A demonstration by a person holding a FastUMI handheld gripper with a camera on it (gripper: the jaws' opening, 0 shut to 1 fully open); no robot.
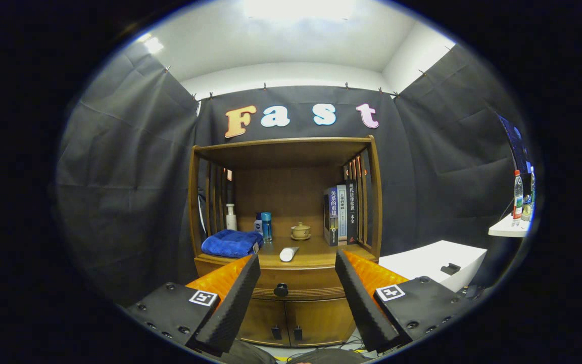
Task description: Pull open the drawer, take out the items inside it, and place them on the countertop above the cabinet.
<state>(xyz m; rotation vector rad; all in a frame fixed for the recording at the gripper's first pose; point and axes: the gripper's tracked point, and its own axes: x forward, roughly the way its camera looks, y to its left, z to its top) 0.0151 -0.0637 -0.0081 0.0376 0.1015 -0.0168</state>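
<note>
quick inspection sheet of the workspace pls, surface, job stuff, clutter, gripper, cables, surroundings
surface: wooden countertop inside an open cabinet, partly occupied
job's things: drawer shut, dark knob centred; contents hidden
clutter: blue towel, white tube lying down, lidded cup, pump bottle, blue bottle, books upright
grippers: gripper open, short of the cabinet, knob between its fingers, nothing held
cables: some on the floor below the cabinet doors
surroundings: black cloth walls, white box beside the cabinet, water bottle on a white shelf
</note>
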